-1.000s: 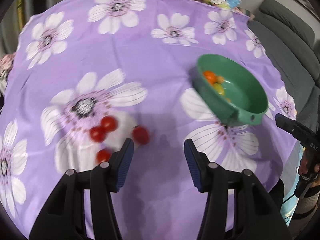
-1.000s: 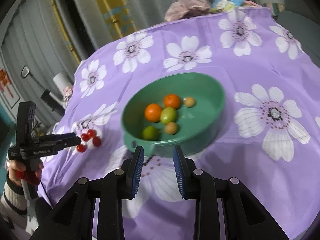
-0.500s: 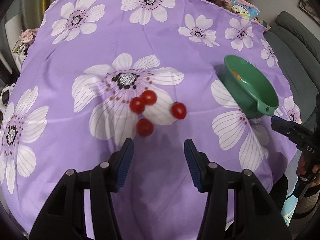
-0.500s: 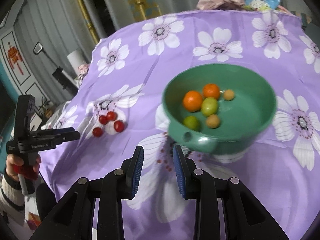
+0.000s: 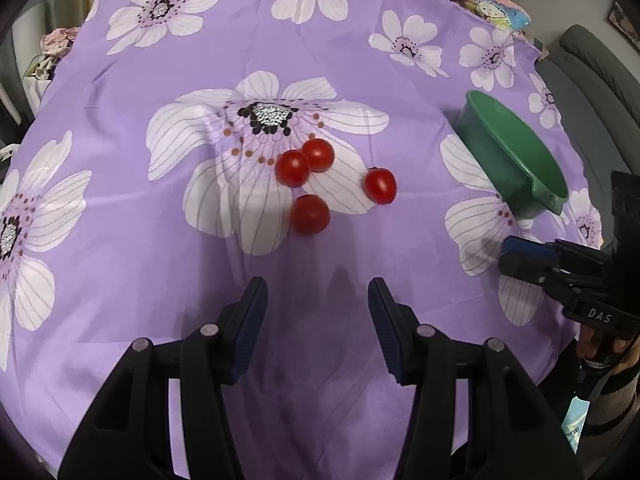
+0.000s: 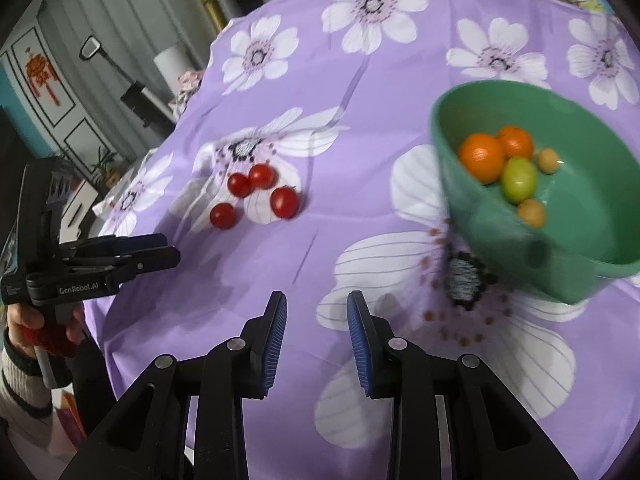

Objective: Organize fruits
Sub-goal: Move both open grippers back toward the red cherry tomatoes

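Left gripper (image 5: 318,308) hovering spread and empty just short of four red tomatoes (image 5: 310,214) lying on purple floral cloth (image 5: 120,240), right gripper (image 6: 316,320) gaping empty, green bowl (image 6: 592,208) holding oranges (image 6: 480,156) sitting right of the tomatoes.

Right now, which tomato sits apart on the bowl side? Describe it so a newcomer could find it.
On the purple flowered tablecloth, four red cherry tomatoes lie on a big white flower left of the green bowl. The lone tomato lies nearest the bowl, touching none, with a small dark stem.
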